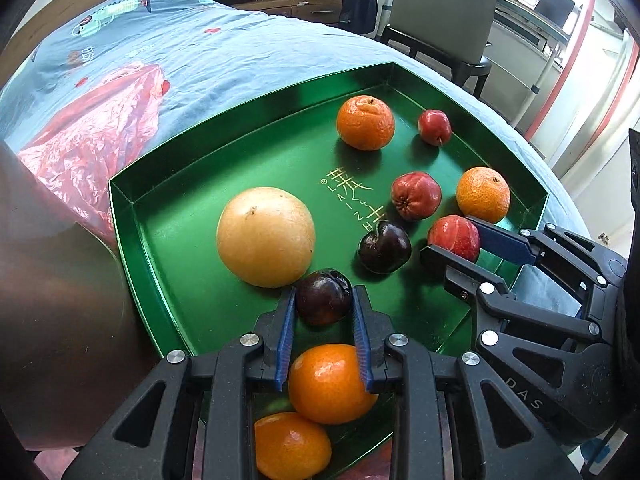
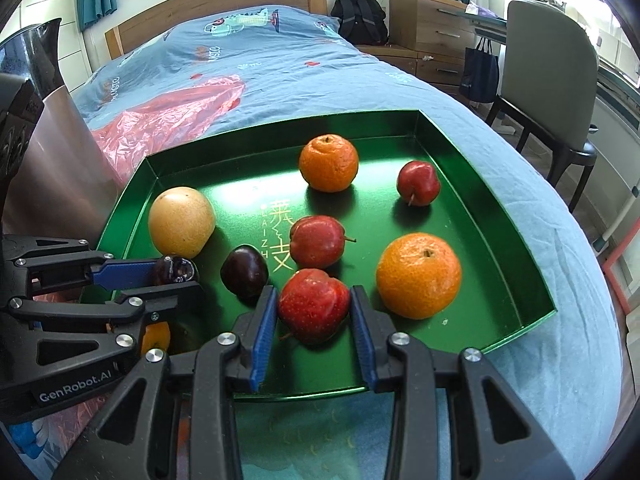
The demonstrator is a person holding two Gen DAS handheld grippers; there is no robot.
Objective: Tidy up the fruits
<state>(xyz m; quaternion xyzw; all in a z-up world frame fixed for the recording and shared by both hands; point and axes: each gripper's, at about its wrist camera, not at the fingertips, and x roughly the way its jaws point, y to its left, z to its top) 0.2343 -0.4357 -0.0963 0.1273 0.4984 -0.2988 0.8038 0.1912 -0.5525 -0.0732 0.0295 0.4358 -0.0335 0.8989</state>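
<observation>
1. The left gripper (image 1: 324,304) is clamped on a dark plum (image 1: 323,297), the right gripper (image 2: 314,306) on a red apple (image 2: 313,305).
2. All fruit sits mixed in the green tray (image 2: 500,216) on the bed (image 2: 280,60); sorting looks barely begun.

Green tray (image 2: 500,216), gold lettering; orange mandarins (image 2: 418,275); red apples (image 2: 313,305); dark, perhaps purple, plums (image 1: 323,297); blue tool pads (image 2: 263,338)

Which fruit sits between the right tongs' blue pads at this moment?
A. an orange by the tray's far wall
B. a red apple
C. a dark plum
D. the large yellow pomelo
B: in the right wrist view the right tongs are closed on a red apple on the green tray, both blue pads against its sides; the dark plum is in the left tongs instead.
</observation>
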